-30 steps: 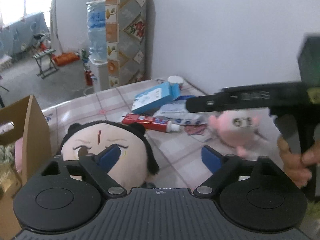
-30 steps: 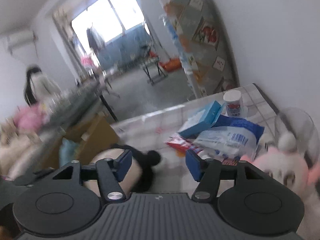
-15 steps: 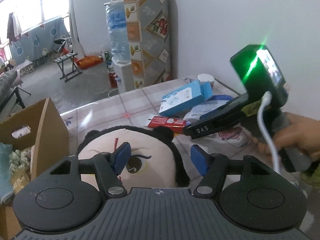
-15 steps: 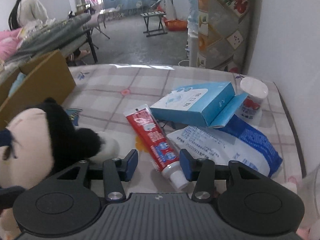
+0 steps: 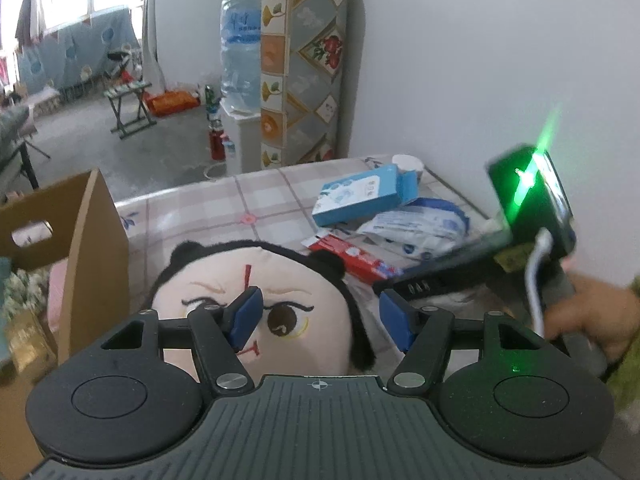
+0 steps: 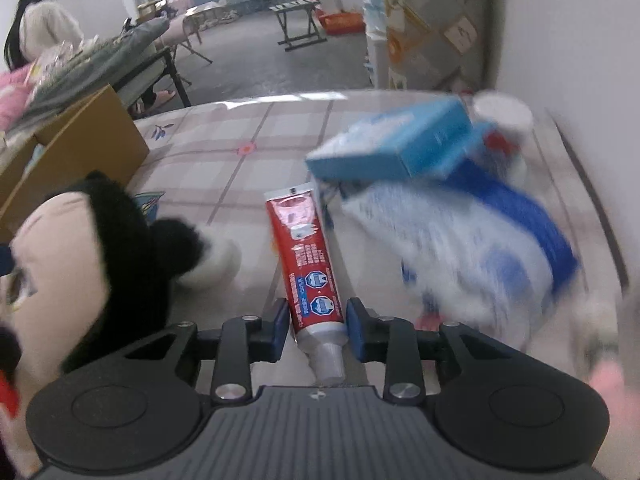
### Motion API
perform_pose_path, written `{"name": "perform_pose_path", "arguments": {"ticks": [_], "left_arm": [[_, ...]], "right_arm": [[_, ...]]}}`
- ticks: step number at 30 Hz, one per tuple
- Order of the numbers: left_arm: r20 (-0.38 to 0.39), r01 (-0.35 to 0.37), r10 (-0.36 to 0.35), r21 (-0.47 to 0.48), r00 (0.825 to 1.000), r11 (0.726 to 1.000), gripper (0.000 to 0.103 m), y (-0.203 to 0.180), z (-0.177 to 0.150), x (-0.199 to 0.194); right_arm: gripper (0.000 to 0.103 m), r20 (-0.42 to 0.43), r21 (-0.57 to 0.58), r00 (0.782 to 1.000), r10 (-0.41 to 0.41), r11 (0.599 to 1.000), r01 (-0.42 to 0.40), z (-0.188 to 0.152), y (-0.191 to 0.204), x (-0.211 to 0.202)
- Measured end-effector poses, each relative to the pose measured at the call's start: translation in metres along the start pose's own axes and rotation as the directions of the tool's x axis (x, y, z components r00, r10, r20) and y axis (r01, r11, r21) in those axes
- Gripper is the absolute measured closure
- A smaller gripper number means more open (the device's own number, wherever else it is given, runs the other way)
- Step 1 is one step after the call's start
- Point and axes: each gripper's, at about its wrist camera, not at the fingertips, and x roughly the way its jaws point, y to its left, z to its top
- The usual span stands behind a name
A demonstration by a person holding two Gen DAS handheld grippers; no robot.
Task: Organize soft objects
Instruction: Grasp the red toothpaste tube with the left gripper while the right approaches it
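Observation:
A round plush doll head (image 5: pixel 256 292) with black hair and a pale face lies on the checked table; it also shows at the left of the right wrist view (image 6: pixel 80 256). My left gripper (image 5: pixel 320 322) is open, its fingers over the doll's right half. My right gripper (image 6: pixel 316 330) is open with its blue pads on either side of the cap end of a red toothpaste tube (image 6: pixel 308 264), not clamped on it. The right gripper's body shows in the left wrist view (image 5: pixel 524 216), held by a hand.
A brown cardboard box (image 5: pixel 80 240) with soft items stands at the left. A light blue carton (image 6: pixel 392 144), a blue and white plastic pack (image 6: pixel 472 240) and a white cup (image 6: pixel 504 116) lie near the wall. A pink plush shows blurred at the right edge (image 6: pixel 612 376).
My right gripper has moved forward and down so the toothpaste tube's cap end now lies between its pads. My left gripper has come closer to the doll head.

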Motion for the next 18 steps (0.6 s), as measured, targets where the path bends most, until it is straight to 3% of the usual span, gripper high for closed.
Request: {"name": "perform_pose_path", "arguments": {"ticks": [7, 10, 14, 16, 18], "left_arm": [[-0.037, 0.167, -0.17, -0.081, 0.985, 0.983, 0.033, 0.002, -0.003, -0.019], [-0.099, 0.277, -0.29, -0.129, 0.952, 0.952, 0.031, -0.006, -0.008, -0.017], [-0.242, 0.365, -0.417, -0.233, 0.876, 0.901, 0.031, -0.023, -0.022, 0.005], [-0.287, 0.36, -0.427, -0.259, 0.858, 0.896, 0.031, -0.033, -0.029, 0.017], [-0.319, 0.325, -0.405, -0.276, 0.857, 0.905, 0.031, -0.04, -0.035, 0.028]], "right_arm": [[0.065, -0.024, 0.131, 0.998, 0.061, 0.99, -0.058, -0.061, -0.006, -0.051], [0.065, -0.013, 0.168, 0.997, 0.081, 0.983, -0.077, -0.09, -0.001, -0.072], [0.065, 0.016, 0.195, 0.996, 0.083, 0.977, -0.084, -0.118, 0.009, -0.089], [0.065, 0.033, 0.202, 0.996, 0.081, 0.976, -0.086, -0.13, 0.014, -0.096], [0.065, 0.043, 0.201, 0.996, 0.079, 0.976, -0.086, -0.135, 0.015, -0.1]]}}
